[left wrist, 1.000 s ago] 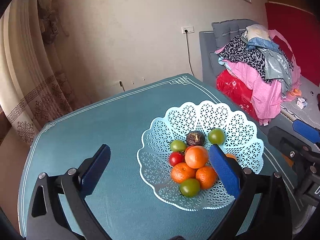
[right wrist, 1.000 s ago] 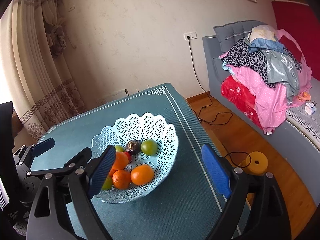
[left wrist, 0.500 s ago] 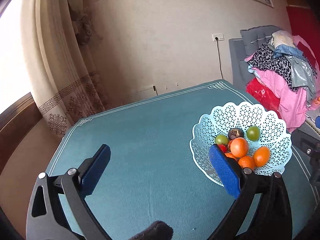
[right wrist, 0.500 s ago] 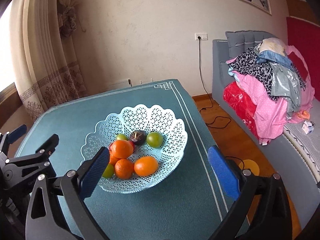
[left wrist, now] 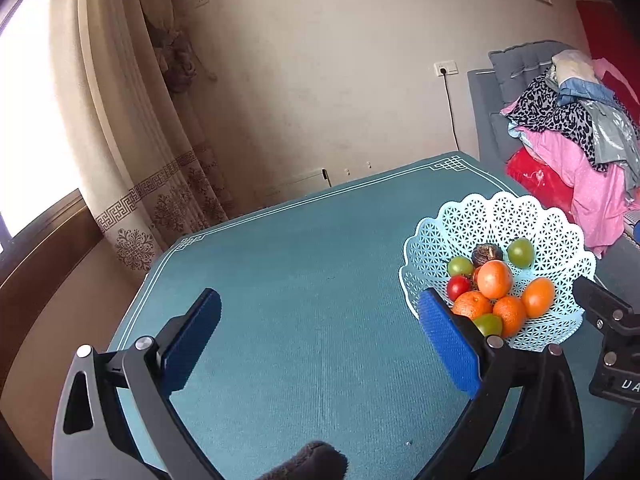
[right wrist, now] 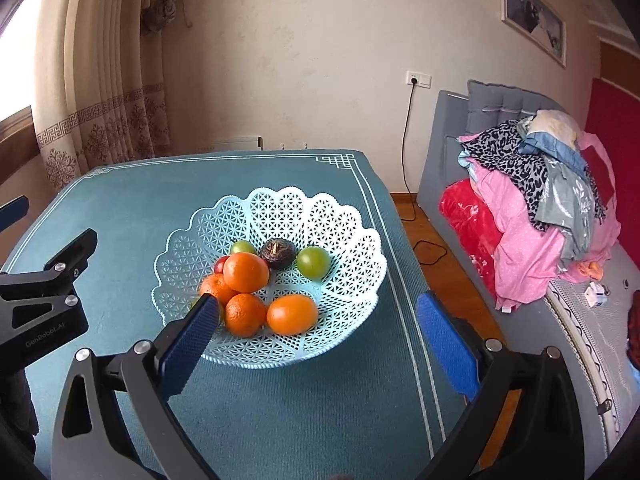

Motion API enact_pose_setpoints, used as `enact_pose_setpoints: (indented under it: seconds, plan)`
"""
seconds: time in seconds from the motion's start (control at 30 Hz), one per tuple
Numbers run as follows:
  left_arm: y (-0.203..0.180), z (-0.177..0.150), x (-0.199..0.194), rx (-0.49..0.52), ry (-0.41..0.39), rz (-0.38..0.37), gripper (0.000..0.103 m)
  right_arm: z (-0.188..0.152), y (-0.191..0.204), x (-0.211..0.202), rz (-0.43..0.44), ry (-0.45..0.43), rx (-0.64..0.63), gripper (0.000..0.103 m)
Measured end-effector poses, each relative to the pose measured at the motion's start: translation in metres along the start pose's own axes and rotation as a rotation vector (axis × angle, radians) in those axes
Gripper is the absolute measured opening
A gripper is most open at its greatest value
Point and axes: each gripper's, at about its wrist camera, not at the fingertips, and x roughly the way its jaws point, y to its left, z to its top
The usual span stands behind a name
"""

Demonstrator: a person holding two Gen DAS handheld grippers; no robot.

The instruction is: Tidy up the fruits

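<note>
A light blue lattice fruit basket [right wrist: 344, 216] stands on the teal table [right wrist: 120, 208]; it also shows in the left wrist view [left wrist: 516, 216]. It holds several oranges [right wrist: 245, 271], green fruits [right wrist: 313, 262], a red one [left wrist: 458, 286] and a dark brown one [right wrist: 278, 253]. My left gripper [left wrist: 320, 322] is open and empty, above the table to the left of the basket. My right gripper [right wrist: 316, 326] is open and empty, just in front of the basket's near rim.
The table's right edge [right wrist: 384, 200] drops to a wooden floor [right wrist: 452, 268] with a cable. A grey sofa piled with clothes [right wrist: 536, 200] stands to the right. Curtains [left wrist: 132, 128] and a wall lie behind the table.
My left gripper has swung left, away from the basket, which now sits at the right of its view. My right gripper has turned so the basket is centred before it.
</note>
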Motion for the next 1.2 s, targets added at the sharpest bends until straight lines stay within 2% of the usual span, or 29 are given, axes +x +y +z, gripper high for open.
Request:
enact_pose_setpoints:
  seconds: [0.33,1.2]
  plan:
    - [-0.004,-0.002,0.004,0.019,0.029,0.028,0.100,-0.003,0.005,0.006,-0.005,0.040,-0.043,0.098]
    - [-0.015,0.002,0.001,0.060,0.029,0.043,0.100,-0.002,0.010,-0.001,-0.043,0.023,-0.076,0.098]
